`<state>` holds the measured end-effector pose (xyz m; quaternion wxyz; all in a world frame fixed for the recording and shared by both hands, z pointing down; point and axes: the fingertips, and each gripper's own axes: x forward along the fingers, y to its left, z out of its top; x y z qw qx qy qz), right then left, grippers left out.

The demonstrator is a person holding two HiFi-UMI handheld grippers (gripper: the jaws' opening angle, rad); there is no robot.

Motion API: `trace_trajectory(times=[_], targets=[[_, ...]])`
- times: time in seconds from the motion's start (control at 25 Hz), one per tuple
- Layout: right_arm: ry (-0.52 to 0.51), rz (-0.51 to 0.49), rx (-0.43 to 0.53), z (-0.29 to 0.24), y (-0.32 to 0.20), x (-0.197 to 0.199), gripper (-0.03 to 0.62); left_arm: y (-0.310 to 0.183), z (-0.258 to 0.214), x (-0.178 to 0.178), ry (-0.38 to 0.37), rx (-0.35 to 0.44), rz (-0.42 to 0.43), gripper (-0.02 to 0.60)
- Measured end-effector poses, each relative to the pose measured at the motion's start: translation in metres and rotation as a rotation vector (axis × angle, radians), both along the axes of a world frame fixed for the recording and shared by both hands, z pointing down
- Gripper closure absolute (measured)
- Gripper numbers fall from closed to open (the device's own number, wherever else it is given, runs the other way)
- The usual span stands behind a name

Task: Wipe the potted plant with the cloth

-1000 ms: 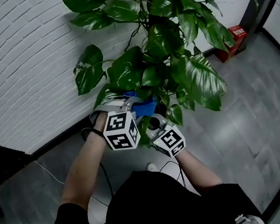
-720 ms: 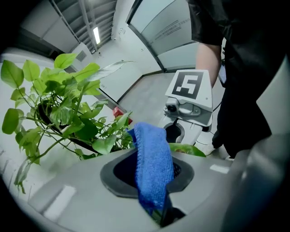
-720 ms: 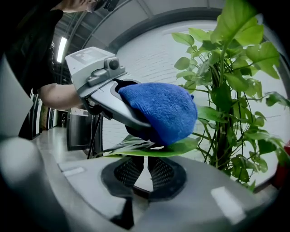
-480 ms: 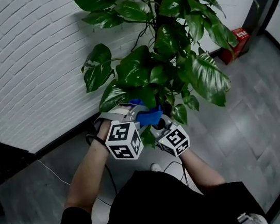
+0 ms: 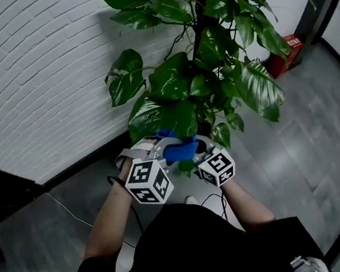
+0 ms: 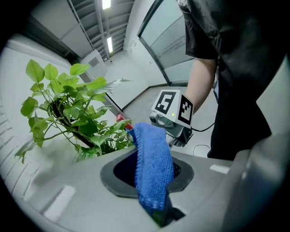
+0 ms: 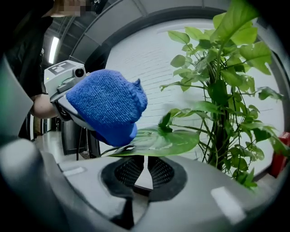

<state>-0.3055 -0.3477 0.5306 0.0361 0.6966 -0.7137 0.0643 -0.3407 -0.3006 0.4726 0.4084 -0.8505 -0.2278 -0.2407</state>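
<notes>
The potted plant (image 5: 210,63) rises against the wall with large glossy green leaves; its pot is hidden. My left gripper (image 5: 163,153) is shut on a blue knitted cloth (image 5: 179,148), which drapes over its jaws (image 6: 152,158). The cloth (image 7: 106,104) rests on top of a broad low leaf (image 7: 158,141). My right gripper (image 5: 196,155) sits just right of the left one, and its jaw tips (image 7: 144,158) close on the near edge of that leaf. The two grippers face each other, almost touching.
A white brick wall (image 5: 34,76) with a black skirting runs behind the plant. A red box (image 5: 287,51) stands on the grey floor at the far right. A thin cable (image 5: 67,211) trails on the floor at the left.
The head view has shifted, so the plant sits further right. The left gripper and cloth have drawn back toward the person along the low leaf. The right gripper still holds the leaf.
</notes>
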Motion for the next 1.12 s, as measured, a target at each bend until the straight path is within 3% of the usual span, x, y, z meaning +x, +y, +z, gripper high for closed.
trace_trajectory(times=[0.2,0.48,0.68,1.0,1.12], targets=[[-0.001,0.027,-0.021,0.005,0.001,-0.004,0.579,-0.003,0.002,-0.014,0.017,-0.051,-0.017,0.494],[0.001,0.087,-0.044,0.003,0.007,-0.009,0.579,-0.014,-0.002,-0.04,0.051,-0.206,-0.058,0.494],[0.008,0.147,-0.063,0.0,0.019,-0.018,0.579,-0.019,-0.004,-0.061,0.096,-0.399,-0.086,0.494],[0.02,0.301,-0.134,0.003,0.084,-0.048,0.579,-0.036,-0.037,-0.1,0.31,-0.744,-0.112,0.494],[0.016,0.359,-0.15,-0.002,0.109,-0.06,0.579,-0.032,-0.039,-0.108,0.342,-0.855,-0.101,0.494]])
